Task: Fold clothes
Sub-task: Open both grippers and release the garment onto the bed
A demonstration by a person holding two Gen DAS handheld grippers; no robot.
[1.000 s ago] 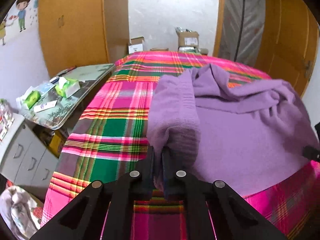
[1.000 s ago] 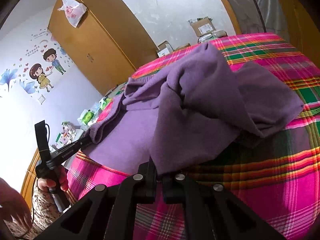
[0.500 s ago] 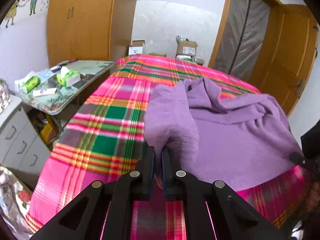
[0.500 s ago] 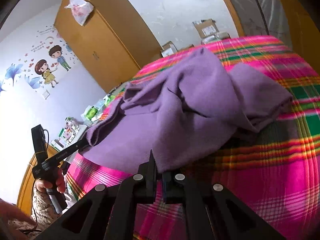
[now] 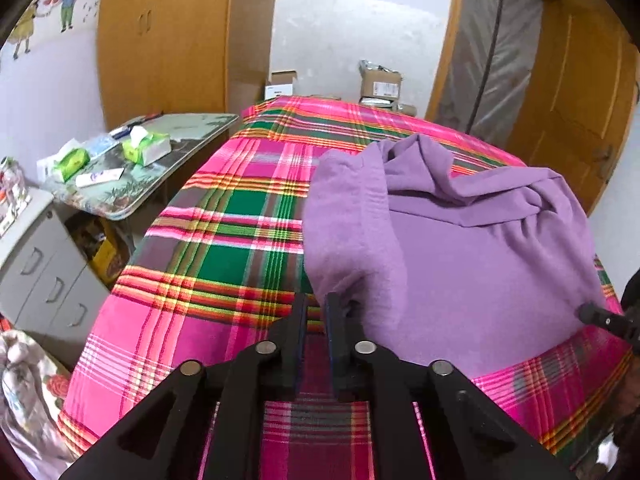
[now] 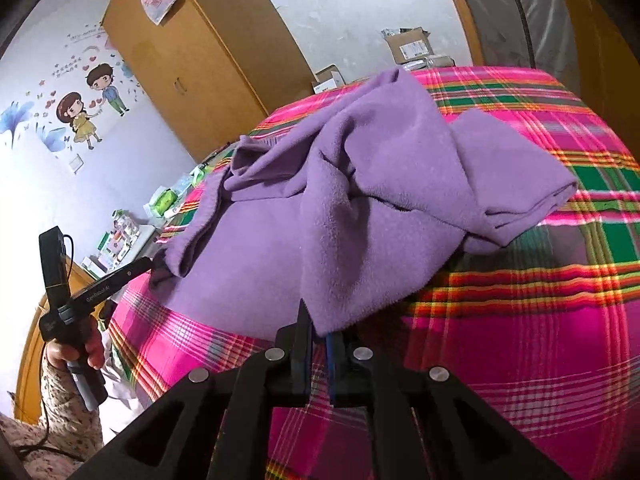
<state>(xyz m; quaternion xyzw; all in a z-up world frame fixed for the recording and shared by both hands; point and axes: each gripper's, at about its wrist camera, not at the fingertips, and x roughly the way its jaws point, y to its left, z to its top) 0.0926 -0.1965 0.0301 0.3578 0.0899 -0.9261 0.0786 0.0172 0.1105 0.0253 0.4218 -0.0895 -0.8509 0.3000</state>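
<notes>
A purple fleece garment (image 5: pixel 460 264) lies rumpled on a bed with a pink, green and orange plaid cover (image 5: pixel 224 248). My left gripper (image 5: pixel 316 312) is shut on the garment's near left hem corner, and cloth bunches over its right finger. In the right wrist view the garment (image 6: pixel 360 208) is heaped in folds, and my right gripper (image 6: pixel 318 332) is shut on its near right hem corner. The left gripper (image 6: pixel 140 268) also shows there at the left, pinching the other corner. The right gripper's tip (image 5: pixel 596 314) shows at the right edge of the left wrist view.
A side table (image 5: pixel 132 168) with tissue packs and a grey drawer unit (image 5: pixel 36 264) stand left of the bed. A wooden wardrobe (image 5: pixel 172 40), cardboard boxes (image 5: pixel 378 86) and a wooden door (image 5: pixel 576 96) lie beyond. A hand (image 6: pixel 76 348) holds the left gripper's handle.
Both grippers have pulled the hem back toward the bed's near edge, keeping hold. The garment has slid nearer and lies lower and flatter across the cover.
</notes>
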